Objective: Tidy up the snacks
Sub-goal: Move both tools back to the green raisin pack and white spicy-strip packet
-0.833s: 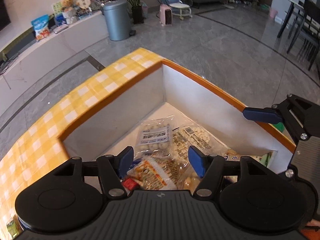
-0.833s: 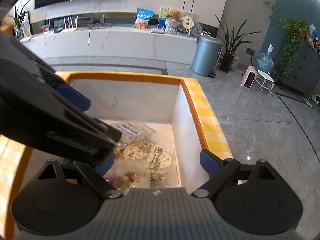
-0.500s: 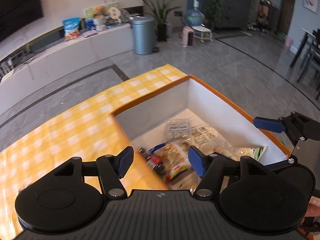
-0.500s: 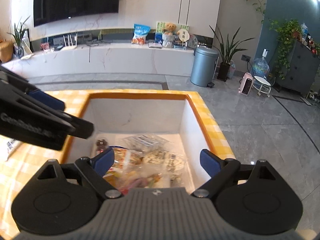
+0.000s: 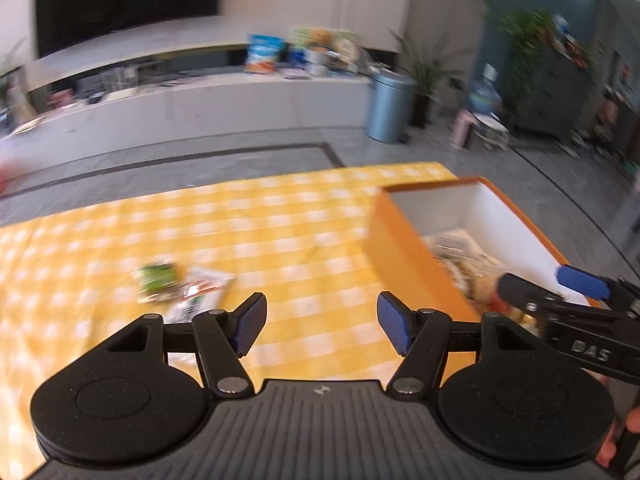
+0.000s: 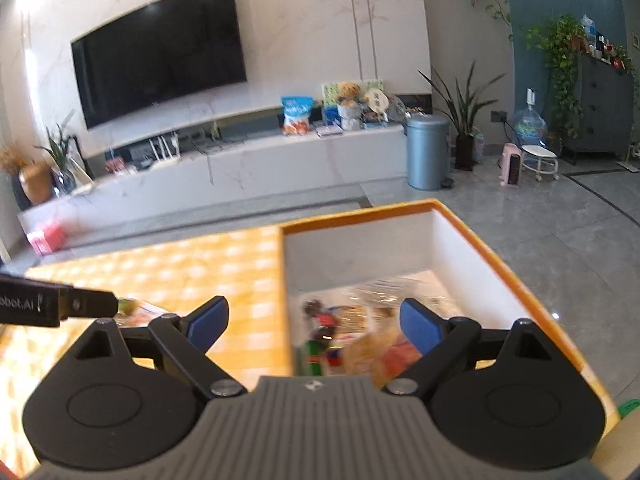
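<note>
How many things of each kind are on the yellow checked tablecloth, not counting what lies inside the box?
Orange box with white inner walls: 1
Snack packets lying loose on the cloth, one green and one pale with red print: 2
Total: 3
The loose packets are blurred, so a further one beneath them cannot be excluded.

Snack pkts (image 6: pixel 360 332) in box (image 6: pixel 472 240); 2 pkts (image 5: pixel 180 288) on table (image 5: pixel 280 220) to its left.

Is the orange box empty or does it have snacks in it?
Not empty. The orange box holds several snack packets on its white bottom.
</note>
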A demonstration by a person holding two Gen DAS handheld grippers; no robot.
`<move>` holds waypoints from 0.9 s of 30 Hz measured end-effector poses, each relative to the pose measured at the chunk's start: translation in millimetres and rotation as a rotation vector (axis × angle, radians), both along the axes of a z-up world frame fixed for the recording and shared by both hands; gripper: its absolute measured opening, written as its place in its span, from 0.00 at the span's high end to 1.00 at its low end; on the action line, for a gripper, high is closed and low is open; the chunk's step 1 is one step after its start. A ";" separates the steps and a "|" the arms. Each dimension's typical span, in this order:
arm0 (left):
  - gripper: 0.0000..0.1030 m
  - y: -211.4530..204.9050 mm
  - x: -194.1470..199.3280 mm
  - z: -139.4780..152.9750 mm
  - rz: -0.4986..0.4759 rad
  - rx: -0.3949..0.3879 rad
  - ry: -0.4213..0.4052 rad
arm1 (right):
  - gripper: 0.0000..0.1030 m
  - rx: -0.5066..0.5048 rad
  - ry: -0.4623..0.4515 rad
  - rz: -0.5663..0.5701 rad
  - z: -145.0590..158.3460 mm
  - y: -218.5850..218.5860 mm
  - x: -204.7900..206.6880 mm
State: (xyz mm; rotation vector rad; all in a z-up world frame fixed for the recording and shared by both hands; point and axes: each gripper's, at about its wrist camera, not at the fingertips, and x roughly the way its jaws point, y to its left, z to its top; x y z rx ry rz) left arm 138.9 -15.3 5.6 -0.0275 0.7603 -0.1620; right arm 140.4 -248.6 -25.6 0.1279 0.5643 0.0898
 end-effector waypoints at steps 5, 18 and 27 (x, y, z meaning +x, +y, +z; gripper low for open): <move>0.25 48.3 -16.9 -6.5 0.085 -0.068 -0.024 | 0.12 0.022 -0.039 0.066 2.7 41.4 -15.4; 0.25 141.8 -1.6 -51.4 0.274 -0.111 0.036 | 0.12 0.008 0.050 0.204 -37.0 138.0 6.1; 0.25 160.5 49.6 -66.3 0.381 -0.024 0.083 | 0.12 0.003 0.169 0.259 -82.5 199.4 61.7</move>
